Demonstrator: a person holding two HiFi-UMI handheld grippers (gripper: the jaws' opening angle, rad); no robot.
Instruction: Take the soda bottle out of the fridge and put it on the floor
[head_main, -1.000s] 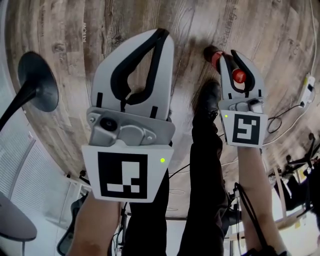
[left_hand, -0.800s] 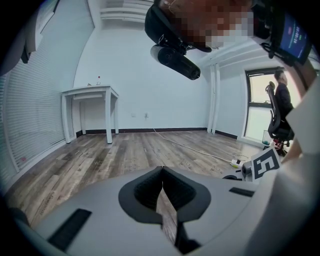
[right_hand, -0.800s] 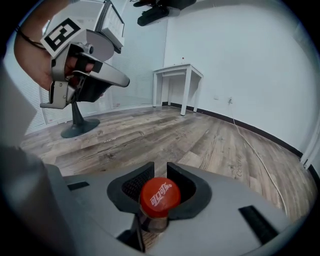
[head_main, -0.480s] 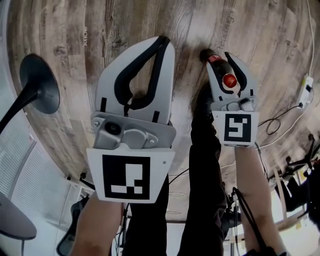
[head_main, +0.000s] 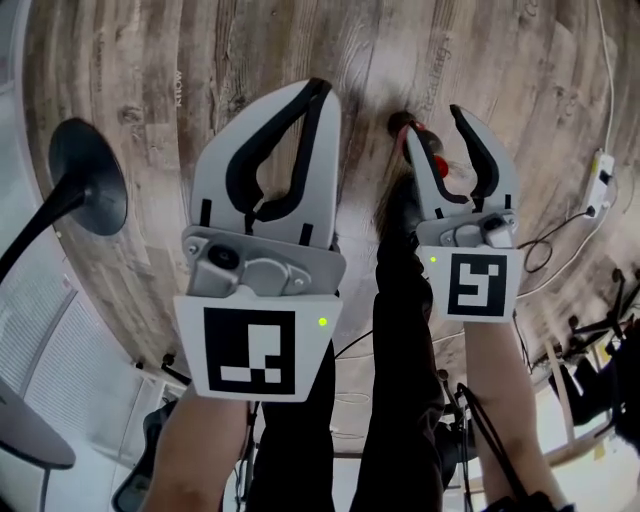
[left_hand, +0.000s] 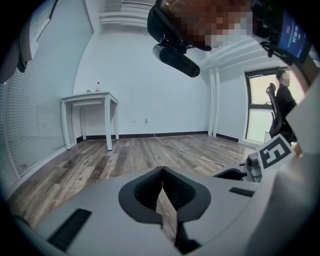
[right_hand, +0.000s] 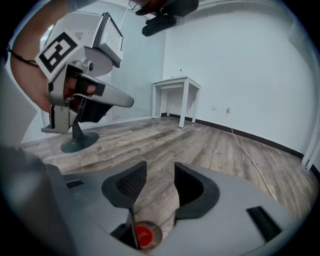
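Head view looks down on the soda bottle (head_main: 437, 165), which stands upright on the wooden floor (head_main: 250, 50) with its red cap on top. The right gripper (head_main: 432, 120) hangs just above the bottle. Its jaws have just been opening and now stand wide apart. The cap shows low between them, but the pads do not touch the bottle, so nothing is being held. In the right gripper view, the cap sits down near the root of the jaws, with bare floor showing past the tips. The left gripper (head_main: 320, 86) is off to the left of the bottle. Its tips are pressed together and it holds nothing. A dark shoe (head_main: 402, 205) stands on the floor just beside the bottle.
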